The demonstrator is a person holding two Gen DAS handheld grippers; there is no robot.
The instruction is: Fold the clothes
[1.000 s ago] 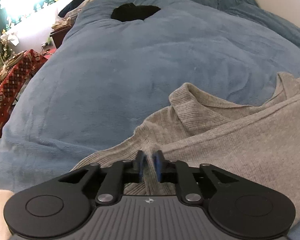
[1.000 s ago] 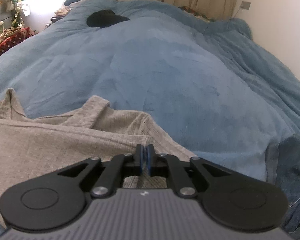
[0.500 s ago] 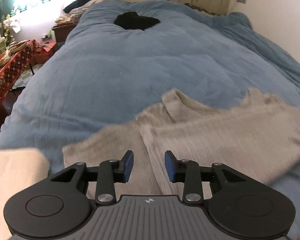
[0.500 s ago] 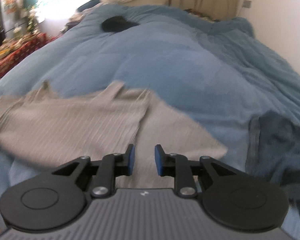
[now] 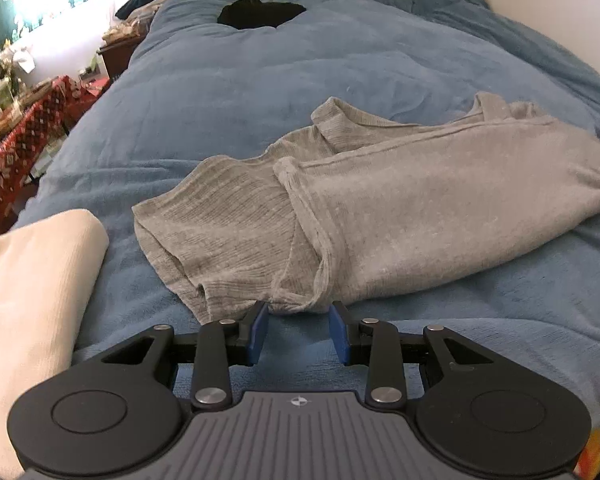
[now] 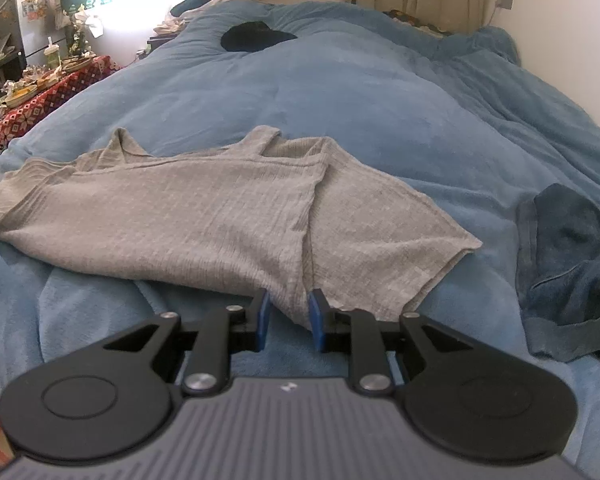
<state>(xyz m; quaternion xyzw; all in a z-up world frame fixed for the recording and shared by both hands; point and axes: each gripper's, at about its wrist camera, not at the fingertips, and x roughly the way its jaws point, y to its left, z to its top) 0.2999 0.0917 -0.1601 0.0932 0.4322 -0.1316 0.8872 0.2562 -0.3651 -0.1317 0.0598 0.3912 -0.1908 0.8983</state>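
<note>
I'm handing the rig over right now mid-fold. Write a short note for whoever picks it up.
Left hand-held gripper: open, empty, just short of the grey top's near edge.
Right hand-held gripper: open; the top's near corner lies between its pads, not pinched.
Grey top: flat on the blue bedcover, one fold made across it.
Cream folded cloth lies to the left, a dark blue garment crumpled to the right.
Left to do: likely further folds on the top, then the dark blue garment.
</note>
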